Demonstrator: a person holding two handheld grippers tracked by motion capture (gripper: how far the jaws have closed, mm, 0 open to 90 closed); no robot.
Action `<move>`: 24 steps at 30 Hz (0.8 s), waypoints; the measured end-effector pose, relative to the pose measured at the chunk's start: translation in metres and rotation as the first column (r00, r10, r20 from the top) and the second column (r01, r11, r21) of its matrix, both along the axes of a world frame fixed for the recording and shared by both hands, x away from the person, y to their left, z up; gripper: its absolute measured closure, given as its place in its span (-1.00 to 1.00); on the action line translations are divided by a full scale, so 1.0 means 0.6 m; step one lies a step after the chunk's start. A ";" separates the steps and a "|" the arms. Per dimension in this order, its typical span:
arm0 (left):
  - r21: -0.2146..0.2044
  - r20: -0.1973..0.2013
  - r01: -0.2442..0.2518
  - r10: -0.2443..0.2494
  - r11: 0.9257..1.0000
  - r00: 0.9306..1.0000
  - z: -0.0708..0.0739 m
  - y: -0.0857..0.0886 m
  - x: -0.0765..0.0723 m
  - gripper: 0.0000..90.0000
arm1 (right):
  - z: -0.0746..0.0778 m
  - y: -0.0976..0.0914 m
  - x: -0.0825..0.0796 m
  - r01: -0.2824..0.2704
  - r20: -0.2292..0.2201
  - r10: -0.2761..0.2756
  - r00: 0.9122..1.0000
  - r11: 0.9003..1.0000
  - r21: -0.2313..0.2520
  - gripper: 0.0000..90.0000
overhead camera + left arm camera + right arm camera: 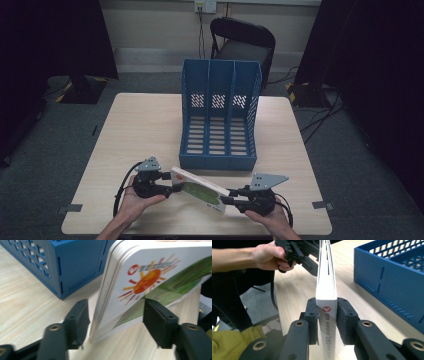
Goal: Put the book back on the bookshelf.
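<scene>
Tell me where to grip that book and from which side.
Grip the book at its spine end, coming level from the person's right, as the right hand-held gripper does: the book stands on edge, so both flat covers face the pads there.

left tool (113,325) parted, right tool (327,320) clamped — level

overhead forward; gripper views near book (199,191)

Dim room, grey carpet floor (350,165). Light wood table (145,125) in the middle. Black folding chair (242,42) behind it, against a pale wall (150,20) with a socket (205,6). Black curtains (55,40) left and right, cables (320,120) on the floor at right.
</scene>
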State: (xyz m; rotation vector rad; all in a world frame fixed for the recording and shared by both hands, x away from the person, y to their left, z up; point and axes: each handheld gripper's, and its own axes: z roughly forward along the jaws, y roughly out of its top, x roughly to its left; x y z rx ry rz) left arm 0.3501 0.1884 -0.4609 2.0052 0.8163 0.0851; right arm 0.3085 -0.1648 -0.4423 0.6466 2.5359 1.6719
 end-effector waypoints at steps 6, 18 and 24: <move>0.003 -0.024 0.034 -0.033 0.999 0.999 -0.006 -0.005 0.005 -0.27 | -0.008 0.013 -0.001 -0.013 -0.011 0.013 1.000 1.000 -0.013 0.49; 0.052 0.004 0.046 -0.047 0.998 0.999 -0.007 -0.017 -0.006 -0.21 | -0.035 0.067 0.003 -0.008 -0.001 0.008 1.000 0.994 -0.111 0.31; 0.052 0.003 0.056 -0.056 0.997 0.998 -0.007 -0.021 -0.009 -0.15 | -0.040 0.090 0.011 0.012 0.022 -0.010 1.000 0.995 -0.102 0.44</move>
